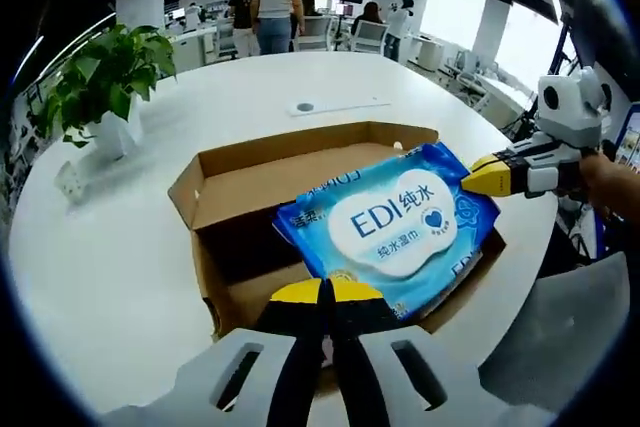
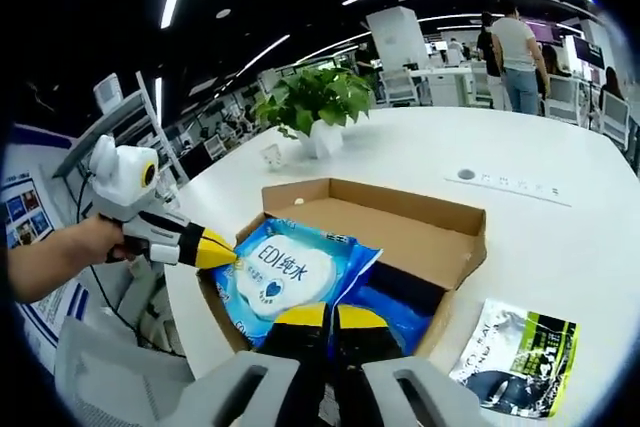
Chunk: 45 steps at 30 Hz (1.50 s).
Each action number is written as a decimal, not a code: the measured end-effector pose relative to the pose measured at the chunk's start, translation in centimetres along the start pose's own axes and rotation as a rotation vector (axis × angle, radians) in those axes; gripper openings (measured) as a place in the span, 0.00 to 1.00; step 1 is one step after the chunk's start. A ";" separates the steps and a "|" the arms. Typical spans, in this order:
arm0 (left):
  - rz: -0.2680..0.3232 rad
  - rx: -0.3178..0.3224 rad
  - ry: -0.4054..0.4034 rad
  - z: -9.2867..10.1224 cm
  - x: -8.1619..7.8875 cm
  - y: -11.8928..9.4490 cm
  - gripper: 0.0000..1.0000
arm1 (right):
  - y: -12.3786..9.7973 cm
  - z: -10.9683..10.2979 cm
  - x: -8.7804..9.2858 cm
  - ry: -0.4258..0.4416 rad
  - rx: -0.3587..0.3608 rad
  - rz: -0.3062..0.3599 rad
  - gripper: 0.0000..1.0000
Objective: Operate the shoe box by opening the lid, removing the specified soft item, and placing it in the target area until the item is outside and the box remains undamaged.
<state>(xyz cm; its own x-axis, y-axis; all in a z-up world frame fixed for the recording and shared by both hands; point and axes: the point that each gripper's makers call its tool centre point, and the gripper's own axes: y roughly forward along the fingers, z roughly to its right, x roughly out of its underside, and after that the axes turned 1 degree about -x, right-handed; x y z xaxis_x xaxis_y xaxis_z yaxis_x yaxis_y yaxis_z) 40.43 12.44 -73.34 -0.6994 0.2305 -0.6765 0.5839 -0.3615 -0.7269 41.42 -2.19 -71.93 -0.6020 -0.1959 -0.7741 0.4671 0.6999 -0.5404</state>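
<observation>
An open brown cardboard shoe box [image 1: 235, 182] [image 2: 440, 217] lies on the white round table. A blue pack of wet wipes [image 1: 390, 222] [image 2: 280, 272] with a white label is tilted over the box's inside. My left gripper [image 1: 325, 292] is shut on the pack's near edge; in the right gripper view it comes in from the left [image 2: 228, 255], pinching a corner. My right gripper [image 2: 325, 317] is shut on the opposite edge and reaches in from the right [image 1: 478, 179] in the left gripper view. A darker blue item [image 2: 390, 309] lies under the pack in the box.
A potted green plant [image 1: 105, 77] [image 2: 320, 102] stands on the table beyond the box. A green and black packet [image 2: 515, 347] lies on the table beside the box. A socket strip [image 2: 505, 182] is set into the table [image 1: 120, 267]. People stand by desks in the background.
</observation>
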 end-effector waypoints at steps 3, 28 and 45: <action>0.011 0.013 -0.003 0.5 -0.6 -0.1 0.00 | -0.7 0.3 -0.2 0.008 0.005 0.006 0.00; 0.052 0.119 0.006 6.8 -4.7 1.6 0.00 | -6.3 4.7 -0.1 0.058 0.075 0.036 0.00; 0.067 0.164 0.012 10.6 -6.5 3.2 0.00 | -9.2 8.0 0.5 0.080 0.115 0.029 0.00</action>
<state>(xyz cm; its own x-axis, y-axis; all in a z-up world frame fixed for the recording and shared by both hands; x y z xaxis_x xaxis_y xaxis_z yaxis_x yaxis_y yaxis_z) 42.48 0.19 -70.04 -0.6555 0.2117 -0.7249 0.5530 -0.5191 -0.6517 42.02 -14.28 -69.98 -0.6348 -0.1176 -0.7637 0.5535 0.6205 -0.5556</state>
